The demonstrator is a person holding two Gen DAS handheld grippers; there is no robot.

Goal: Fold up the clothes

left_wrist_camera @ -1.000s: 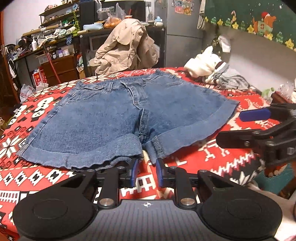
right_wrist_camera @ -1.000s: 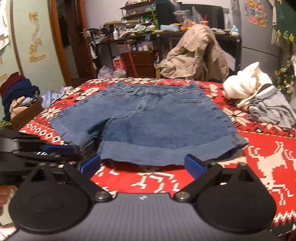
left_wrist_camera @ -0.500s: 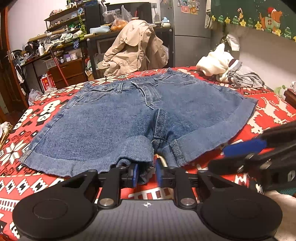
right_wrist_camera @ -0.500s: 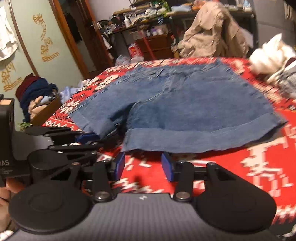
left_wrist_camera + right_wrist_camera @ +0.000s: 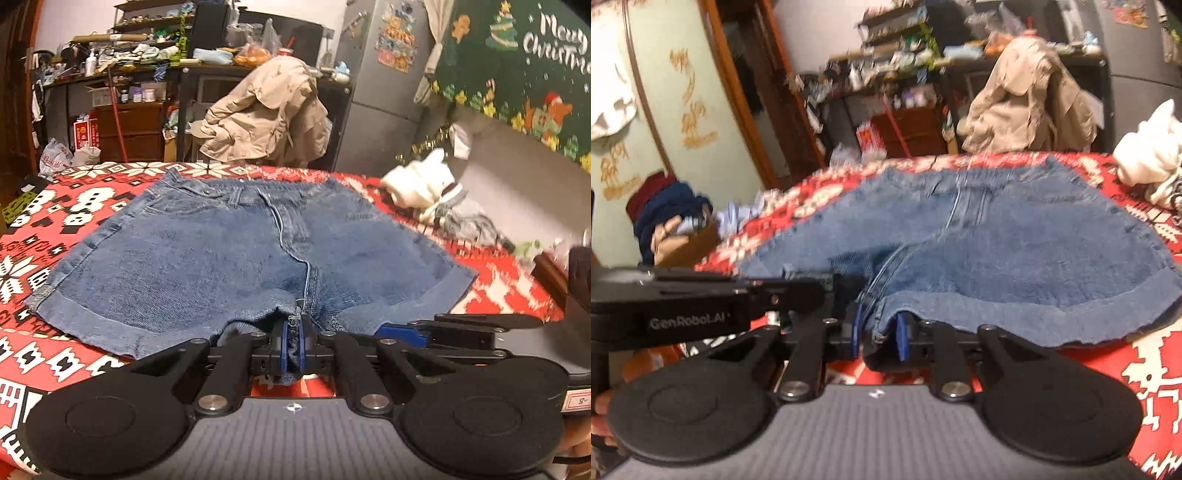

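From my left wrist camera I saw the denim shorts (image 5: 236,258) lying flat on the red patterned blanket (image 5: 74,206), waistband away from me and both cuffed leg hems toward me, so their long axis ran side to side across the blanket. My left gripper (image 5: 291,347) was pressed together on the denim at the crotch, where the two legs meet, a tuft of fabric bunched between its blue pads. The right gripper showed in that view only from the side, low at the right edge.

My right wrist camera, which was blurred, gave me what the left could not: the right gripper (image 5: 877,338) had just been closing, with the inner end of the nearer leg hem between its blue pads, which appeared to pinch it. That view also showed the left gripper's black body crossing from the left, printed "GenRobot.AI", and a box of dark folded clothes (image 5: 668,218) beyond the blanket's left side.

Only the left view showed the green hanging (image 5: 517,74) reading "Merry Christmas", cut off at the frame edge. Both views showed the tan jacket (image 5: 266,114) on a chair and the white garments (image 5: 421,184) at the far right.
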